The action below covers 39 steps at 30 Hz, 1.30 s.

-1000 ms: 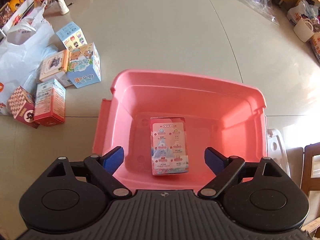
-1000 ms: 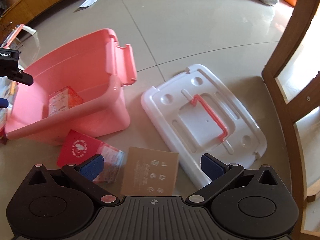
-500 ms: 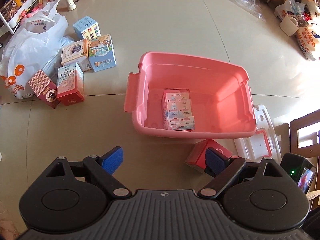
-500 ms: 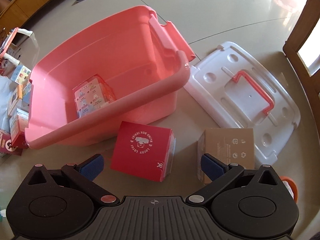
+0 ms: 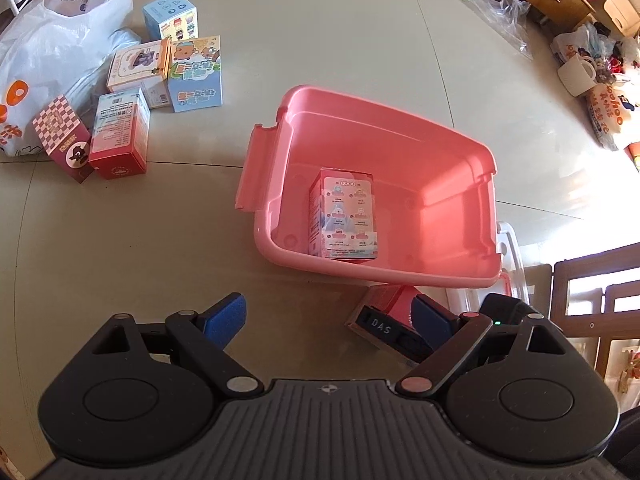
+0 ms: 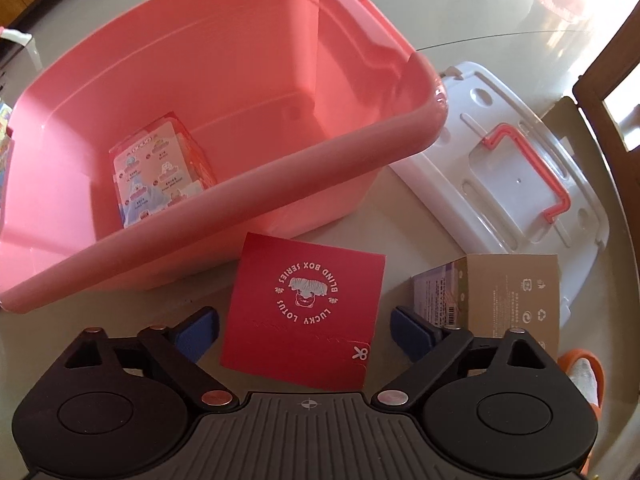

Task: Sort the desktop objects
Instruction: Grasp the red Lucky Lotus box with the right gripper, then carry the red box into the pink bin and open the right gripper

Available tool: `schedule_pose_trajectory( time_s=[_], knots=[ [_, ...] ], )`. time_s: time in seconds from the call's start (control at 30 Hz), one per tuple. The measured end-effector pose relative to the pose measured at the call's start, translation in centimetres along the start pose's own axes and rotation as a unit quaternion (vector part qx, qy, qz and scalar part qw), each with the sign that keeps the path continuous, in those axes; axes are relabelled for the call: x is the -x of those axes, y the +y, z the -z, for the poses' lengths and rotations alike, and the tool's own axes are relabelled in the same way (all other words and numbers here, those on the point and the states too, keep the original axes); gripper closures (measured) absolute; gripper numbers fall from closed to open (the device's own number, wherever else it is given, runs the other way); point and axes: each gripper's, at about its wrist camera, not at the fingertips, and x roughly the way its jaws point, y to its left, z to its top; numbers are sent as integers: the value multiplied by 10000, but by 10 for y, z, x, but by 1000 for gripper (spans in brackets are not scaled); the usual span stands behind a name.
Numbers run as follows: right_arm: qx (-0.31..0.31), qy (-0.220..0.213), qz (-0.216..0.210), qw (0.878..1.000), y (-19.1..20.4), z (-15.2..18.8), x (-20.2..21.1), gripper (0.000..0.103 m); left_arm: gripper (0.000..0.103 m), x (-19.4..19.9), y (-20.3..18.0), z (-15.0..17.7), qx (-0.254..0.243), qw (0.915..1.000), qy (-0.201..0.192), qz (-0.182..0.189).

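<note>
Bin (image 5: 456,276), pink, on a pale floor (image 5: 120,260), lid off. Inside, near the front wall, one box (image 5: 348,216) with small cartoon panels on its top face; same box (image 6: 156,168) seen over the near rim of the bin (image 6: 280,164) from the right wrist.

Left gripper (image 5: 328,320) wide, holding nothing, above bare floor on the near side of the bin. Blue pads (image 5: 226,316) well apart.

Right gripper (image 6: 306,332) also wide, straddling a red box (image 6: 308,312) printed "LUCKY LOTUS BLIND BOX SERIES". Pads (image 6: 198,332) on either side of the red box, not touching it. Red box just beside the bin's outer wall. Partly visible from the left wrist too (image 5: 400,304), with the right gripper's black body in front of it.

Just right of the red box, a brown box (image 6: 508,300) with recycling marks, next to the right pad. Behind it, a white lid (image 6: 516,180) with a pink handle, flat on the floor beside the bin.

Left of the bin and well apart from it, a cluster of boxes: blue box (image 5: 170,16), bear box (image 5: 196,76), cream box (image 5: 138,64), red-based box (image 5: 120,136), checkered box (image 5: 62,136). White bag (image 5: 52,36) behind them.
</note>
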Motion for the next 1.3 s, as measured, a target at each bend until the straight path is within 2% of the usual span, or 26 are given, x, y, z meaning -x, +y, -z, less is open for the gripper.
schedule_pose_trajectory(
  time_s=[0.1,0.3,0.5,0.73,0.87,1.03,1.17,1.3],
  knots=[
    [145,141,0,9998,3,3,-10,30,11,-2,3,-1,43,10000,39,35],
    [600,12,68,9982,10,10,-4,35,11,-5,8,-1,156,9998,113,19],
    [1057,-69,-51,9944,7,25,22,36,11,-3,4,2,106,9999,65,26],
    [1383,-295,-136,9899,-20,32,72,36,11,-1,-7,5,118,9999,-32,-37],
    [1360,-521,-194,9891,-35,25,106,36,11,1,-15,7,113,9999,-92,-32],
    [1606,-998,-193,9818,-38,10,148,36,11,2,-21,8,131,9999,-100,16],
    [1557,-1043,-401,9815,-41,-4,165,36,11,3,-21,9,164,9998,-108,-7],
    [1547,-1147,-400,9805,-37,-22,174,36,11,2,-18,10,190,9998,-86,-17]
  ],
)
